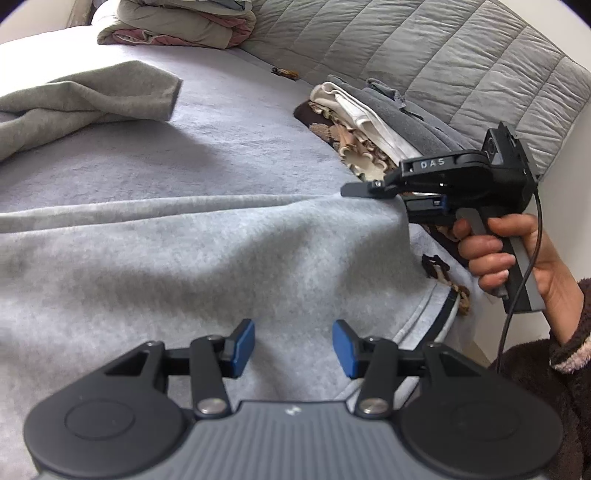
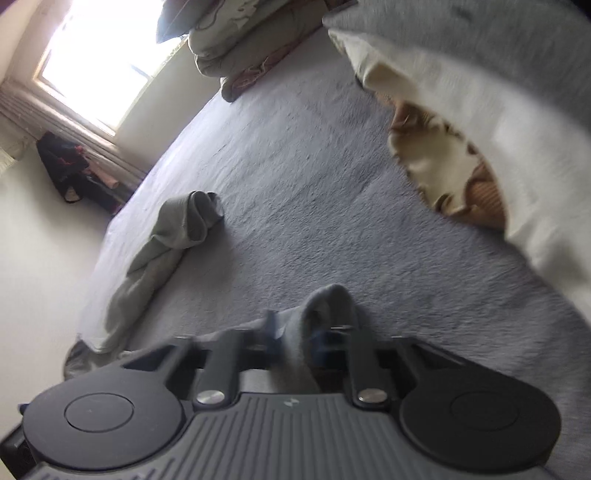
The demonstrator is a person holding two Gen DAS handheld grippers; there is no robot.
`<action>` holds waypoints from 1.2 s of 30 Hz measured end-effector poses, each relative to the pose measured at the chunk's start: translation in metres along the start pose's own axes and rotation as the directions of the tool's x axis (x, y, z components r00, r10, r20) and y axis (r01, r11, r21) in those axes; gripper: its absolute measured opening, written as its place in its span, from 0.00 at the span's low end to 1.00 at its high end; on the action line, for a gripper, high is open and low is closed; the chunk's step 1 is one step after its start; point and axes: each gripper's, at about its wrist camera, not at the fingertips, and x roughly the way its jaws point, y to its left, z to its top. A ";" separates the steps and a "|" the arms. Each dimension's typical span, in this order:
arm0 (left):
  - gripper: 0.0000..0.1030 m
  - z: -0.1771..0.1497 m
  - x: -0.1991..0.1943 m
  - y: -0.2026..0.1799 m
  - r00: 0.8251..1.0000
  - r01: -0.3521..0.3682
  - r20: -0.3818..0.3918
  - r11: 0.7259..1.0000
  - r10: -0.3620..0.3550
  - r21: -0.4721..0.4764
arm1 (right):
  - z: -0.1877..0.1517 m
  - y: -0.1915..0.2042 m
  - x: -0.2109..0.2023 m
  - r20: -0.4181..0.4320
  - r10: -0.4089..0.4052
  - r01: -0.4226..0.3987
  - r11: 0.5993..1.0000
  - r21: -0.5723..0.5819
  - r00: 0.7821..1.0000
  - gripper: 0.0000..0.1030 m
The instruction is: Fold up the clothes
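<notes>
Across the near half of the bed point(image 1: 236, 147) lies a light grey garment point(image 1: 166, 266), spread wide and rumpled, its right edge lifted into a ridge. At that right edge the right gripper point(image 1: 364, 189) is pinched tight on a fold of the grey cloth; seen from its own camera, a peak of fabric point(image 2: 325, 314) stands up between the closed blue pads, though that view is smeared with motion. The hand point(image 1: 506, 254) on its handle comes out of a dark fleecy sleeve point(image 1: 546, 398), with a black cable hanging beside it.

Nearer, the left gripper point(image 1: 293, 347) hangs over the same garment with its blue pads point(image 1: 245, 345) standing moderately apart. The grey cloth passes under and between them, yet the pads do not press on it.

Farther left, a second grey piece point(image 1: 85, 103) lies crumpled on the cover. Against the quilted grey backrest point(image 1: 424, 59) on the right sits a pile of folded clothes point(image 1: 373, 122), white, grey and a frilled brown print. A bundled quilt point(image 1: 184, 22) rests at the far end of the bed, and a bright window point(image 2: 99, 62) shows beyond it.
</notes>
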 end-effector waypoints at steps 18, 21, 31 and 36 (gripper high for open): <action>0.56 0.000 -0.064 0.063 0.960 -0.273 0.071 0.961 0.270 0.044 | -0.004 0.039 -0.011 0.276 -0.123 0.190 0.954 -0.231 0.953 0.03; 0.56 0.007 -0.073 0.093 0.935 -0.350 0.075 0.936 0.348 0.028 | -0.005 0.039 -0.006 0.263 -0.147 0.213 0.946 -0.242 0.953 0.03; 0.60 0.038 -0.072 0.167 0.870 -0.492 0.084 0.866 0.486 0.085 | -0.007 0.031 0.006 0.225 -0.185 0.243 0.933 -0.266 0.957 0.04; 0.68 0.048 -0.061 0.181 0.894 -0.448 0.072 0.875 0.443 0.183 | -0.005 0.021 0.010 0.204 -0.213 0.260 0.936 -0.238 0.955 0.08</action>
